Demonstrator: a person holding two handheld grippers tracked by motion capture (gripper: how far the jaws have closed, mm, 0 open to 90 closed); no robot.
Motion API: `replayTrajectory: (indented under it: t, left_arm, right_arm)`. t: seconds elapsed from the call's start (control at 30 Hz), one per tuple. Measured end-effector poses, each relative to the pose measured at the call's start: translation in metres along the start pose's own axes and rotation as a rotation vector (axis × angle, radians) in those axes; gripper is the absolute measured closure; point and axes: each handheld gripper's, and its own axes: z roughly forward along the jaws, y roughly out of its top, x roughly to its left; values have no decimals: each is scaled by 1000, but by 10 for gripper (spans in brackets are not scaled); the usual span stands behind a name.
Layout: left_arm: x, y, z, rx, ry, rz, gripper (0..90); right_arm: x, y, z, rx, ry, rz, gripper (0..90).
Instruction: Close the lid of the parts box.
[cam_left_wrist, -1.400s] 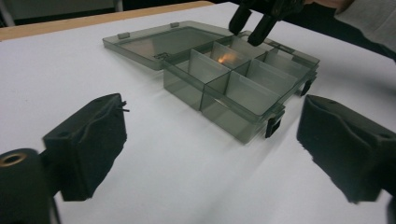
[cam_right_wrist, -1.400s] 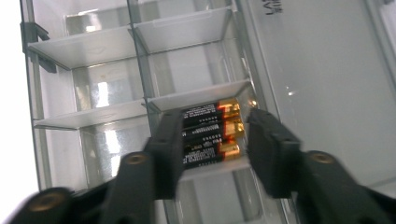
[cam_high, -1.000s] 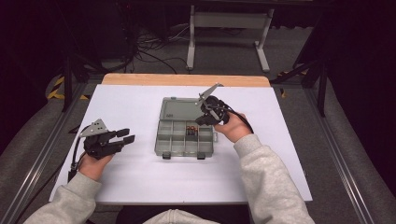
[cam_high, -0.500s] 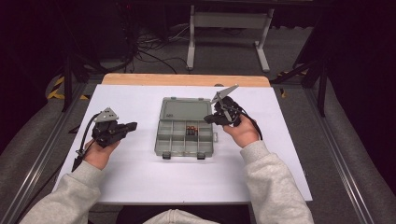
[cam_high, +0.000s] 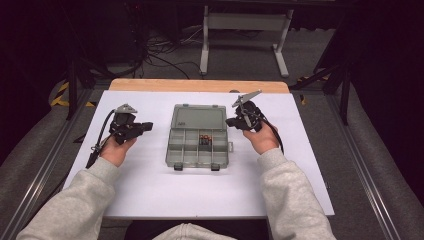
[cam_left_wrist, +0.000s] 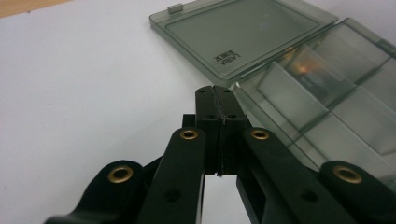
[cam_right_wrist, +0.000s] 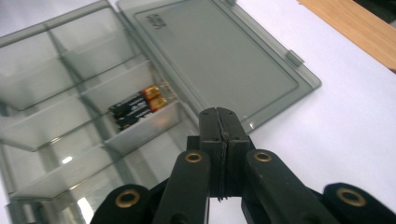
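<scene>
Both pairs of fingers are pressed together, nothing held; those of the left gripper (cam_high: 145, 125) have just closed. The organiser box (cam_high: 196, 148) lies mid-table, lid (cam_high: 199, 117) laid flat at 12 o'clock, batteries (cam_right_wrist: 138, 107) in a centre compartment. The right gripper (cam_high: 231, 121) flanks it at 3 o'clock. Closing the lid is judged next; its far edge should be lifted evenly.

bg: white table top (cam_high: 150, 195) | wood edge strip (cam_high: 200, 85) at far side | white stand legs (cam_high: 240, 37) + cables (cam_high: 160, 52) on floor

High view overhead, facing forward-down; gripper views close; shared: organizer box (cam_high: 199, 135).
</scene>
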Motion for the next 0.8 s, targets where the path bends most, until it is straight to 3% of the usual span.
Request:
replayTrajectory:
  t: [0.1, 0.2, 0.43, 0.67, 0.8]
  left_arm:
    - [3, 4, 7, 24, 10, 5, 894]
    - [4, 9, 15, 49, 22, 40, 893]
    - [7, 14, 25, 65, 24, 39, 893]
    - [13, 21, 37, 65, 20, -7, 893]
    - [17, 20, 43, 81, 26, -12, 893]
  right_arm:
    - [-7, -3, 4, 7, -18, 19, 900]
    - [-12, -5, 8, 14, -28, 28, 900]
    - [-18, -5, 15, 26, -49, 31, 900]
    - [-22, -5, 21, 33, -66, 73, 900]
    - [-26, -7, 26, 28, -56, 109, 900]
